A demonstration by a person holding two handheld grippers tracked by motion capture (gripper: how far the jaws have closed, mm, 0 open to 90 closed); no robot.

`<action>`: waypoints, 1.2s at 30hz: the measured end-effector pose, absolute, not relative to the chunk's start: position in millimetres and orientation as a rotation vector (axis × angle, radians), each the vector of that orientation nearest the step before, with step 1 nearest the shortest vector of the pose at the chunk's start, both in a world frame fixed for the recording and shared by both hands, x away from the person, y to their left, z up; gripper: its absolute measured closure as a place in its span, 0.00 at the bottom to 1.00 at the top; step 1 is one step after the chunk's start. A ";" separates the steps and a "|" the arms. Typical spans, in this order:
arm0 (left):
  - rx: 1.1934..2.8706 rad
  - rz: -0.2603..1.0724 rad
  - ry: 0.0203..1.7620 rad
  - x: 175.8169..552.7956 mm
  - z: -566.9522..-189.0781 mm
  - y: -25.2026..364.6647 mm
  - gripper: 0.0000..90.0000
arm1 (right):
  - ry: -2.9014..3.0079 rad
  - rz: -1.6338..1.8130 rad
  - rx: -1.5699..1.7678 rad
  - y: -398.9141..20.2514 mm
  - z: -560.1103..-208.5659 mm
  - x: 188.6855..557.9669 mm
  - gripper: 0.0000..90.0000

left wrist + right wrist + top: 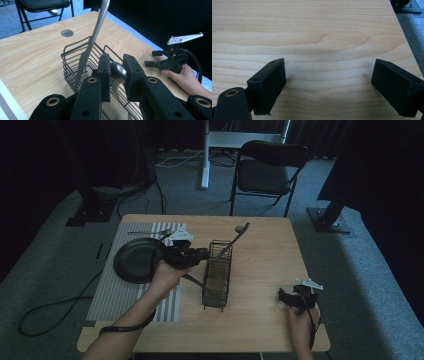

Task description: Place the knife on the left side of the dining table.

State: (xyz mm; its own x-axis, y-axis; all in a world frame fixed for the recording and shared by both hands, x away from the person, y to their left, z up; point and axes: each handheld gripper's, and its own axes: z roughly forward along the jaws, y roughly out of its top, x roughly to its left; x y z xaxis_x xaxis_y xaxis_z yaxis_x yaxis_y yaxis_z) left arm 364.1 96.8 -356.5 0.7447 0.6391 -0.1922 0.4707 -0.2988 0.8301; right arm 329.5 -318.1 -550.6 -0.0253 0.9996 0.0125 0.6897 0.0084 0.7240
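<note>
A black wire basket (216, 279) stands in the middle of the wooden table (260, 265). A long metal utensil (234, 241) leans in it, its handle up toward the far edge. My left gripper (194, 255) is at the basket's near-left side, shut on the rounded end of a second metal utensil (117, 73) above the basket's rim (72, 57). My right gripper (286, 296) rests open near the table's front right corner. In the right gripper view its jaws stand wide apart over bare wood, with nothing in the right gripper (328, 82).
A black plate (134, 262) lies on a striped placemat (114, 296) at the left, with a thin utensil (145, 233) beyond it. A round hole (239, 228) is in the tabletop's far side. A folding chair (267, 167) and floor cables (55, 306) surround the table.
</note>
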 end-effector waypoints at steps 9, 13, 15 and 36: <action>1.974 0.245 0.834 358.2 -353.8 92.2 0.87 | 1.768 0.771 1.733 -318.1 -550.6 329.5 0.13; 1.967 0.252 0.835 356.8 -353.5 92.4 0.88 | 1.768 0.771 1.733 -318.1 -550.6 329.5 0.13; 1.943 0.250 0.847 356.0 -353.6 93.8 0.91 | 1.769 0.770 1.733 -318.2 -550.5 329.5 0.13; 1.790 0.235 0.832 347.0 -302.8 129.6 0.93 | 1.770 0.770 1.734 -318.1 -550.5 329.4 0.13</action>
